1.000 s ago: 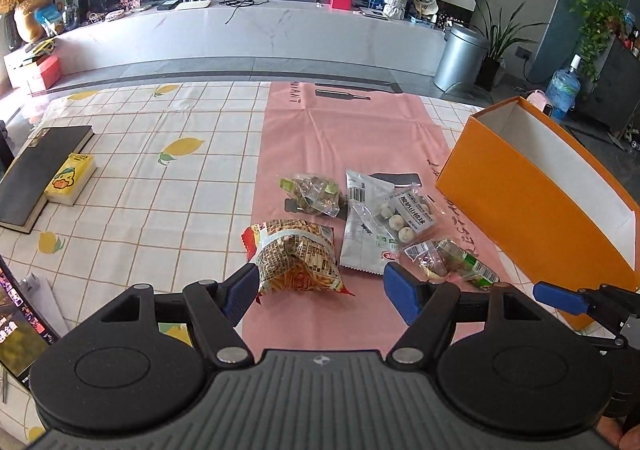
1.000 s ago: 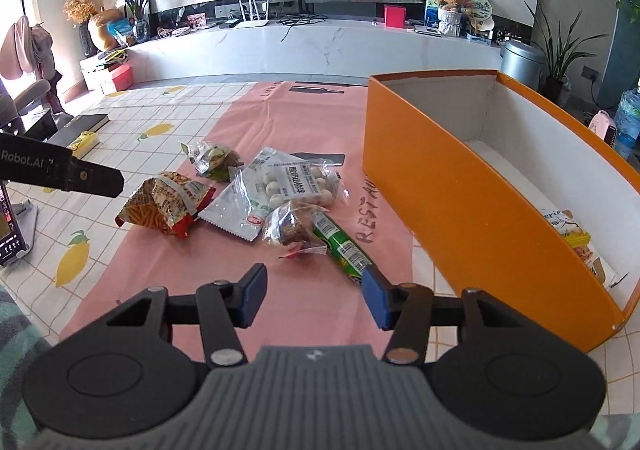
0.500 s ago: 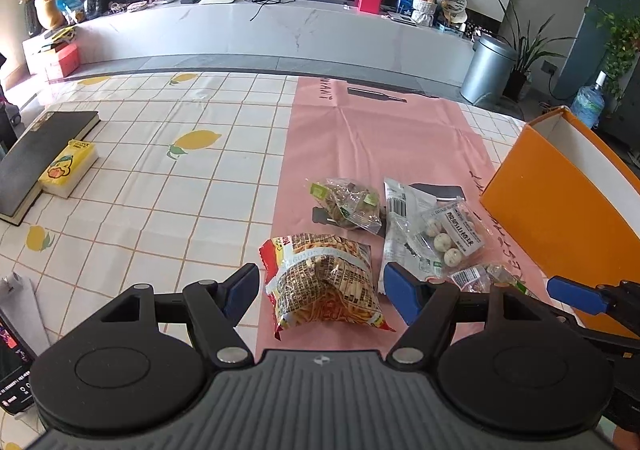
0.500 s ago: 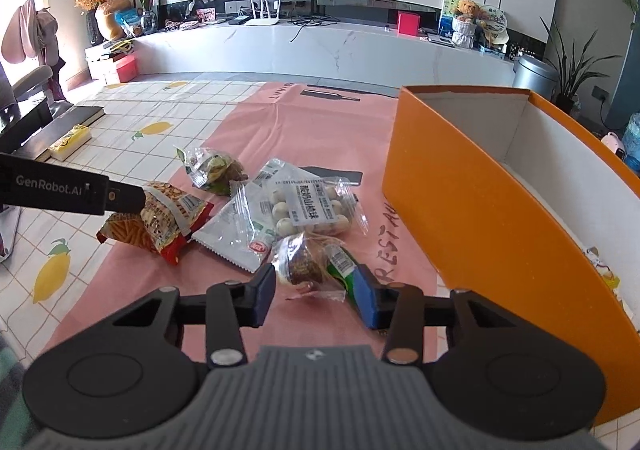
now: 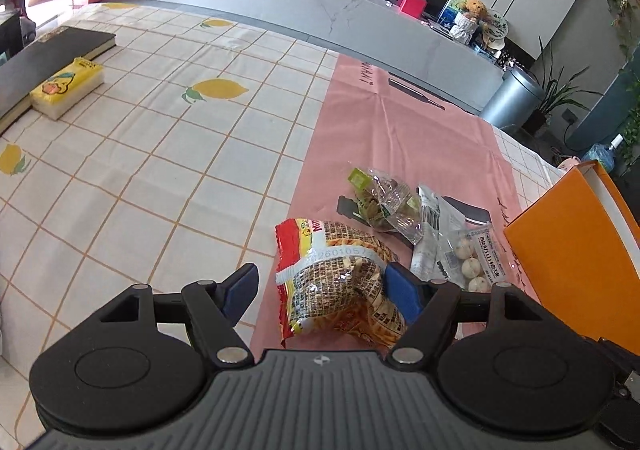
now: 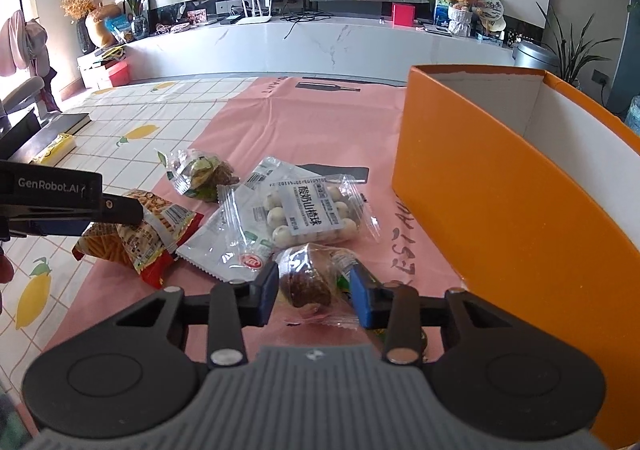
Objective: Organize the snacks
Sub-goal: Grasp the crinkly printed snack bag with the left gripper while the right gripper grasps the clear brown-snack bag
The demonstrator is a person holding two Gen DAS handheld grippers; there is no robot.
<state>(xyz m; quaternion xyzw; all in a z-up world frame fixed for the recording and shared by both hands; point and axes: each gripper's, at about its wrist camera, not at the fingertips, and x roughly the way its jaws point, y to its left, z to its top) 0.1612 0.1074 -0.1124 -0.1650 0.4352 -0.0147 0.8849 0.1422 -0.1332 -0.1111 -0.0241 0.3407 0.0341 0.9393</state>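
L wrist view: four snack packs are seen loose on the pink cloth (image 5: 384,138) – red noodle-snack bag (image 5: 336,274), clear bag w/ green bits (image 5: 384,202), white flat pouch (image 5: 434,234), clear pack of white balls (image 5: 474,258). Orange box (image 5: 568,262) is set just beside them at R; its inside is not shown here. Left gripper (image 5: 322,286) is spread wide around the noodle-snack bag; R pad looks to be touching the bag's edge, L pad is clear of it. No pinch made yet

R wrist view: orange box (image 6: 500,202) is seen open-topped; the part of its interior in view is bare white, rest hidden by the wall, so packed count can't be told. A fifth item, clear-wrapped brown snack (image 6: 308,282), lies nearest the camera w/ a green-wrapped item partly hidden behind the R finger. Right gripper (image 6: 314,288) is narrowed to a small gap, pads at both sides of the brown snack's wrapper; judged pinched or v. close to it

Progress (judgement): early – most packs are left on the cloth, all to be boxed
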